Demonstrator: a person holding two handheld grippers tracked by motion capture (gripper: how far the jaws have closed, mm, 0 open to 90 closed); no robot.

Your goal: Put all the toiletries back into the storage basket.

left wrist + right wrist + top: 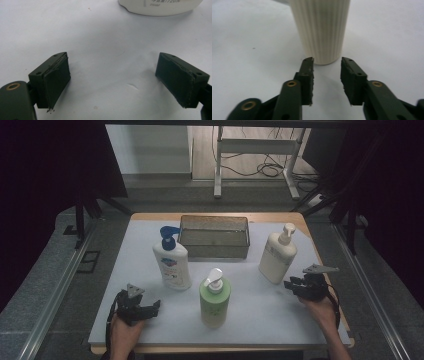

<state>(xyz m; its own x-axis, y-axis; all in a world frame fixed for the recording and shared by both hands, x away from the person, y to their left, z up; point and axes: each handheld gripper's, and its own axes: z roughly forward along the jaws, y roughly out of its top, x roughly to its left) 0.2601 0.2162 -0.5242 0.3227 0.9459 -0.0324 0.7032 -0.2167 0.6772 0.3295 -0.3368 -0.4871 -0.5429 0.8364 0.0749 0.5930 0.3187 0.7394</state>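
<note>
Cream pump bottle (277, 256) stands upright on the right side of the white mat (260, 312), just right of the grey bin (214, 237) at the far middle, its pump head turned up and free of anything. It seems placed so that a gripper can come at its ribbed body from the near right, and that is where the right gripper (291, 284) sits: just beside the bottle's base, pointing at it. In the right gripper view the jaws are parted only narrowly, nothing between them, with the bottle (322, 30) straight ahead of the tips and wider than the present gap, so I judge they must spread more before they can take it. The green bottle (215, 297) stands near the middle and the white bottle with a blue pump (172, 260) to its left. The left gripper (150, 309) rests at the near left, jaws wide and empty over bare mat (110, 50).
</note>
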